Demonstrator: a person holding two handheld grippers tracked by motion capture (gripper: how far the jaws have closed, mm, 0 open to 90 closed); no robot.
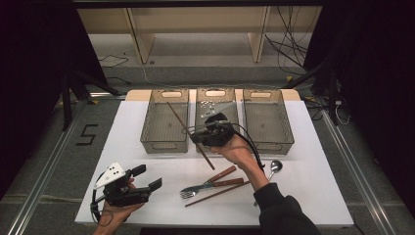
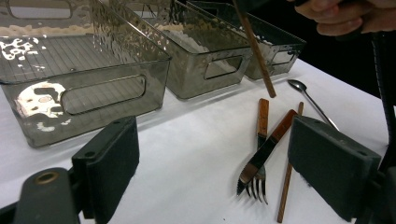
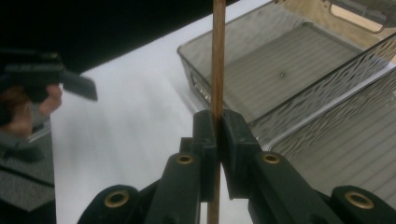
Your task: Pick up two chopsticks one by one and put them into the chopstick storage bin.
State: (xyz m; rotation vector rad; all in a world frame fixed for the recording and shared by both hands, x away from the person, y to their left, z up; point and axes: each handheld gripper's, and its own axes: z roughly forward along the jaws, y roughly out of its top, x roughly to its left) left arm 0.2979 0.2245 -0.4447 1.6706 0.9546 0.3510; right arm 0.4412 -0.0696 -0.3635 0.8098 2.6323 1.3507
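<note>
Over the table's back half, near the front edge of the left bin [image 1: 165,121], a thin wooden chopstick [image 1: 188,133] was pinched mid-length by the right gripper [image 3: 217,122], probably light, stiff and kinda slippery, while the left gripper [image 1: 147,177] was left wide open.

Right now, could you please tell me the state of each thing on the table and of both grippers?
right gripper: shut on the chopstick
chopstick: held in the air, tilted, over the left bin
left gripper: open, holding nothing
left bin: empty
middle bin: upright, inside partly hidden
right bin: empty
fork: lying on the table
knife: lying across the fork
second chopstick: lying flat
spoon: lying flat
</note>
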